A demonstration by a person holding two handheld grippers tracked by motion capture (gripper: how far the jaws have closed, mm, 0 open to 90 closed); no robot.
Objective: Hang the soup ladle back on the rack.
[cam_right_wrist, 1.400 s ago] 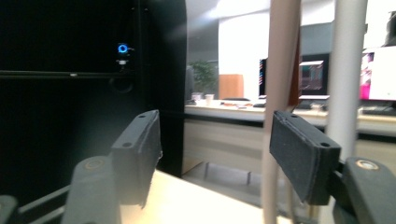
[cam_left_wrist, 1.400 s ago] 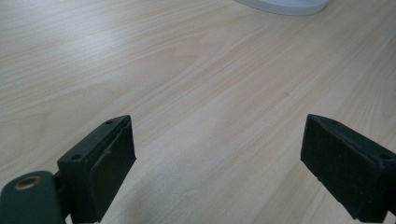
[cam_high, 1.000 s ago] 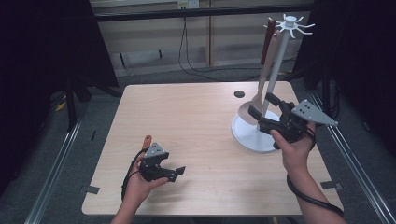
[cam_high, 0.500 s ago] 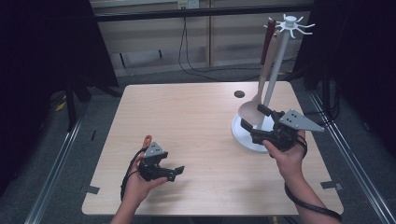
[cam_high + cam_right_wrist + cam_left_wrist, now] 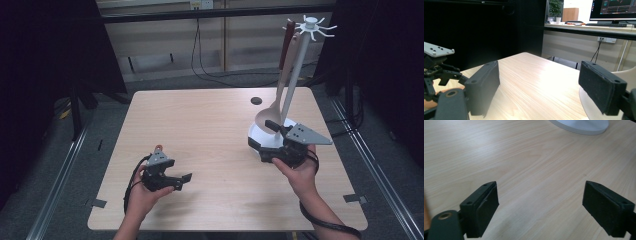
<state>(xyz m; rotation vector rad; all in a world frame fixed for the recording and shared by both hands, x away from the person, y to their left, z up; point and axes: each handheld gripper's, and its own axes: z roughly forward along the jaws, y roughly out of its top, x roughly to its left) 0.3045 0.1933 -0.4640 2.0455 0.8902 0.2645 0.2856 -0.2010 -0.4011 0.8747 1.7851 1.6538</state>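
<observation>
From the high view, the right gripper point(image 5: 274, 141) hangs at the near edge of the white round stand base point(image 5: 260, 139), jaws apart and empty; the pale wooden spoon point(image 5: 280, 95) hangs from the white pronged rack top point(image 5: 311, 25), long axis near upright, bowl just above and beyond that gripper, the nearer one. The left gripper point(image 5: 182, 180) rests well apart, low on the light wooden table point(image 5: 200, 130). In the left gripper view its jaws stand wide over bare wood, the base point(image 5: 580, 125) far ahead. In the right gripper view the jaws gape, the base point(image 5: 586, 105) beside the right jaw

The round white base of the utensil stand point(image 5: 581, 124) is cut off by the top edge in the left gripper view. From above, the right hand-held gripper point(image 5: 274, 139) hides part of that base, and the small dark disc point(image 5: 256, 100) on the worktop point(image 5: 200, 130) is too small to identify.
</observation>
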